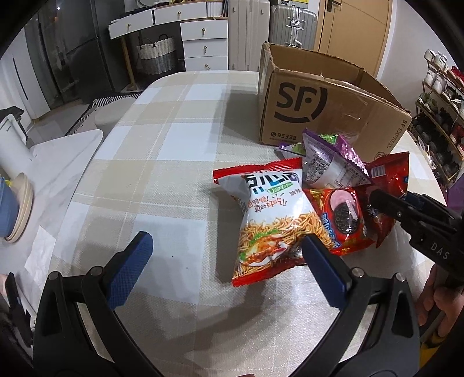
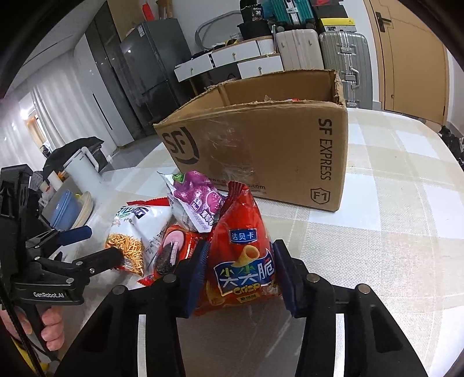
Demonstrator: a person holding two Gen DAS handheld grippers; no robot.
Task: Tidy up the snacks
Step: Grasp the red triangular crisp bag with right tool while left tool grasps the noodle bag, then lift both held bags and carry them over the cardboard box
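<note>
Snack bags lie in a pile on the checked tablecloth [image 1: 174,139] in front of an open SF cardboard box [image 1: 319,107], also in the right wrist view [image 2: 261,150]. My right gripper [image 2: 240,272] is shut on a red Crisp bag [image 2: 243,261], pads pressing both its sides. The red Crisp bag also shows in the left wrist view [image 1: 388,171] with the right gripper [image 1: 377,200] on it. My left gripper [image 1: 226,255] is open, its right pad beside a white and red noodle snack bag [image 1: 269,220]. A red cookie bag [image 1: 342,220] and a purple bag [image 1: 333,162] lie between.
Stacked plates and a blue container [image 1: 11,211] sit at the table's left edge. A shoe rack [image 1: 440,116] stands at the right. Drawers, a basket and suitcases [image 1: 290,26] stand behind the table.
</note>
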